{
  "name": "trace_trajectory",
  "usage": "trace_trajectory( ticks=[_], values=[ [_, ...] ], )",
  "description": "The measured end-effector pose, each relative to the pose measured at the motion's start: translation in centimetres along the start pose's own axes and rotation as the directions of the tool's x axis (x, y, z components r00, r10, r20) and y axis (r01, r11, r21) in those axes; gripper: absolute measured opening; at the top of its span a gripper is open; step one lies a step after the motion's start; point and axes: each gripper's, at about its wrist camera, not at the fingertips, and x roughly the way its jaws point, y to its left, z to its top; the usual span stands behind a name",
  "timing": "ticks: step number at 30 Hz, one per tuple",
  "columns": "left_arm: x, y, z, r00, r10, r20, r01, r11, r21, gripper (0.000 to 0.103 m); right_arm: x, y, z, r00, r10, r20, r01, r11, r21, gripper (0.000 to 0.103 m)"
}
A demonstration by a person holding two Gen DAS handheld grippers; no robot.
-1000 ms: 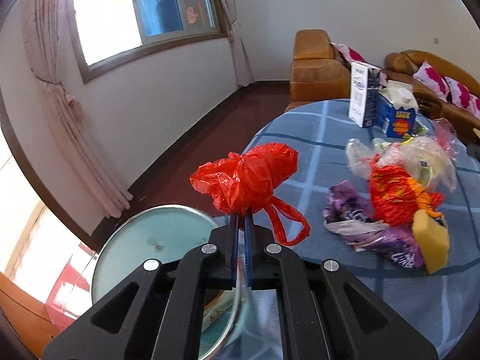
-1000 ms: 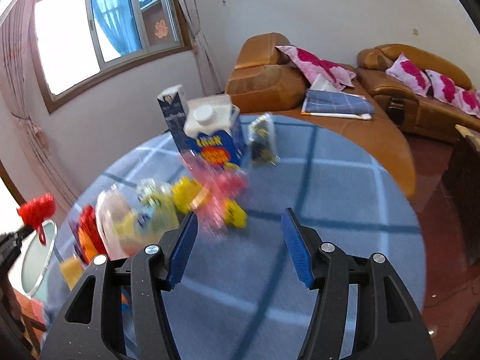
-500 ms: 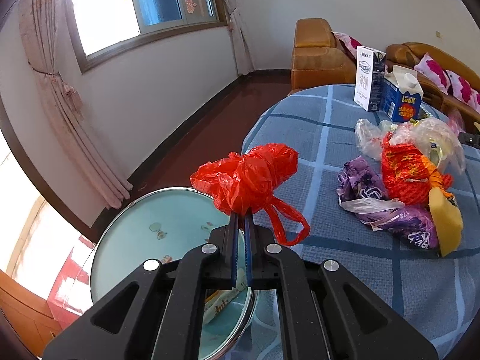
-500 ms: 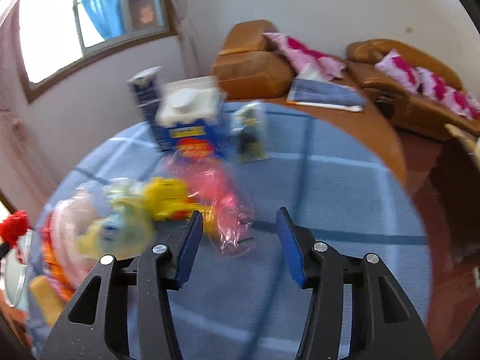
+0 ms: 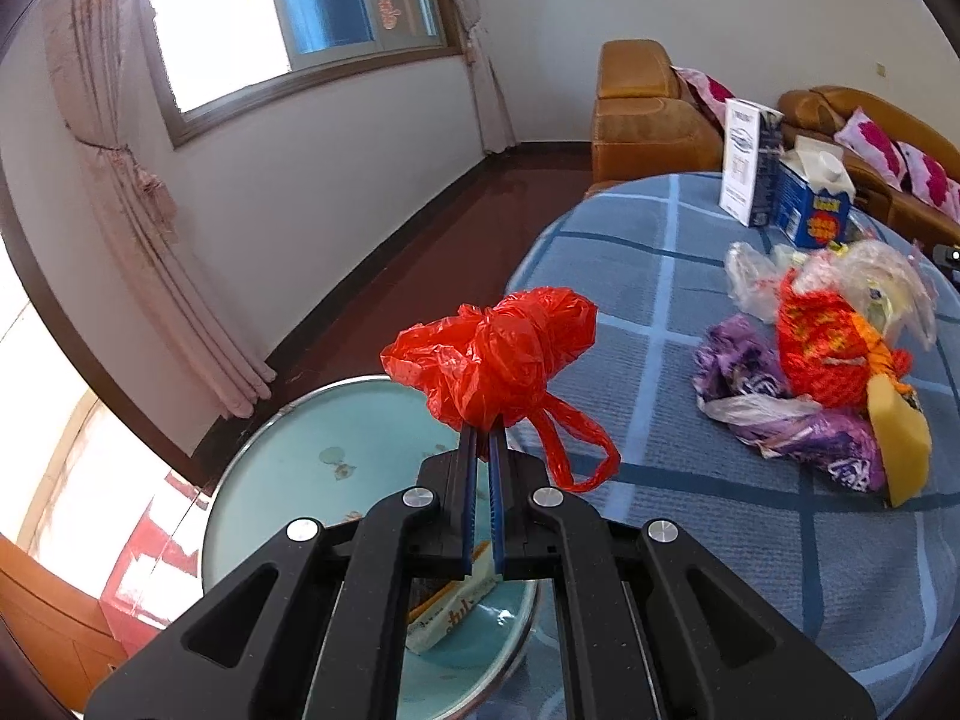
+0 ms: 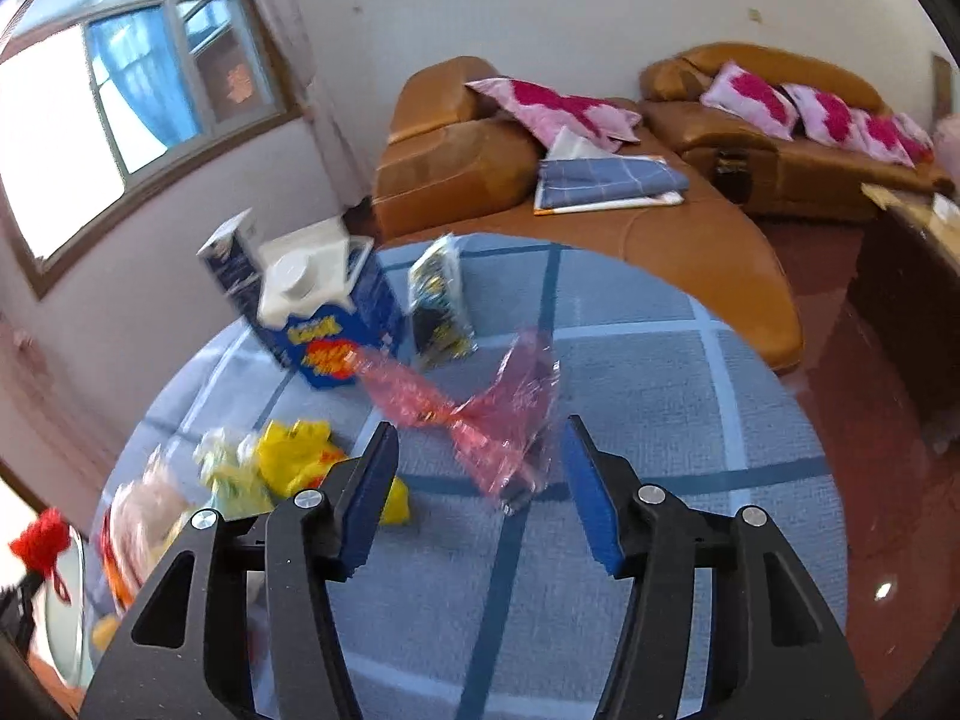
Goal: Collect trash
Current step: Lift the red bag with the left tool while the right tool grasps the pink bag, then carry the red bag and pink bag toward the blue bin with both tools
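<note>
L gripper [image 5: 483, 441] is clamped tight on the red bag [image 5: 498, 354], holding it over the edge of the table [image 5: 690, 570] w/ the glass-topped stand [image 5: 336, 450] below; the bin isn't in view, so can't tell where the drop goes. R gripper [image 6: 477, 468] is about half open w/ nothing pinched; its jaws have just been opening a bit, and the pink wrapper [image 6: 504, 420] lies on the cloth just ahead of and between the tips, not touched yet. To do this step well: come down so both pads straddle the crumpled middle of the wrapper, not the thin tail near the blue carton [image 6: 336, 324], then close firmly. Film is slippery and light, prob. slides if nudged. Keep clear of the yellow wrapper [image 6: 300, 462] beside the left pad.
</note>
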Motion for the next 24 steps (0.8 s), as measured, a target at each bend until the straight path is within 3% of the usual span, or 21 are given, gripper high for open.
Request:
trace_trajectory(
  ticks=[5,9,10,11,12,24],
  values=[
    [0.9,0.9,-0.1,1.000,0.016,-0.012,-0.016,1.000,-0.017,0.004,3.8,-2.0,2.2,0.996,-0.070,-0.055,0.074,0.994,0.078,0.055],
    [1.5,1.0,-0.5,0.999,0.017,-0.032,-0.017,1.000,-0.011,0.004,6.6,-2.5,2.4,0.991,-0.044,-0.127,0.055,0.995,0.087,0.046],
    [1.5,1.1,-0.6,0.999,0.018,-0.034,-0.018,1.000,-0.009,0.004,6.9,-2.3,2.4,0.990,-0.039,-0.134,0.048,0.997,0.066,0.031],
    [1.4,1.2,-0.6,0.999,0.019,-0.035,-0.019,1.000,-0.007,0.004,7.0,-1.9,2.2,0.990,-0.031,-0.141,0.036,0.999,0.035,0.008],
    [1.4,1.3,-0.7,0.999,0.020,-0.036,-0.021,1.000,-0.005,0.004,6.7,-1.6,2.2,0.991,-0.027,-0.135,0.029,0.999,0.016,0.003],
    [-1.5,2.8,-1.4,0.998,0.065,0.000,-0.065,0.998,0.010,0.004,0.6,1.3,1.2,0.999,0.047,0.006,-0.046,0.994,-0.098,0.001]
  ],
)
